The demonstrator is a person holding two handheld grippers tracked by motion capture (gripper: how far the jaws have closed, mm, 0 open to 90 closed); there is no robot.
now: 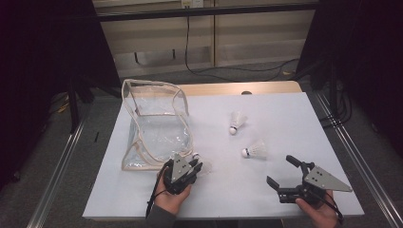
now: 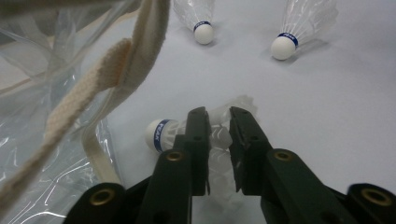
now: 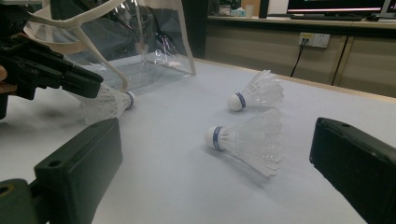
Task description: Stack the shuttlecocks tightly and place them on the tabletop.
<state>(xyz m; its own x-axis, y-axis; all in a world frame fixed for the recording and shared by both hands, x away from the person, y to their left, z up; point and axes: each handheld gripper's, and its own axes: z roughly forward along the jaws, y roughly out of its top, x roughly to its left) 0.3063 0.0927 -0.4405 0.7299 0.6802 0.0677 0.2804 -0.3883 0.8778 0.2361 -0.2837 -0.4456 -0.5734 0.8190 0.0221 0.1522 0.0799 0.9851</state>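
Note:
Three white shuttlecocks lie on the white table (image 1: 285, 118). My left gripper (image 1: 196, 166) (image 2: 218, 115) is shut on the feather skirt of the nearest shuttlecock (image 1: 198, 158) (image 2: 161, 135), which lies beside the open mouth of a clear bag (image 1: 152, 123) with beige trim; its cork points toward the bag. In the right gripper view, that held shuttlecock (image 3: 109, 103) sits under the left gripper (image 3: 70, 77). My right gripper (image 1: 280, 170) stands open at the front right, with nothing between its fingers. A second shuttlecock (image 1: 255, 150) (image 3: 247, 140) lies just beyond it, a third (image 1: 236, 121) (image 3: 257, 93) farther back.
The bag's beige strap (image 2: 93, 88) loops close to the left jaw. The two free shuttlecocks (image 2: 201, 21) (image 2: 299, 28) lie beyond the left gripper. Bare wooden tabletop (image 1: 228, 89) shows at the far edge. Metal rails (image 1: 351, 152) run along both sides.

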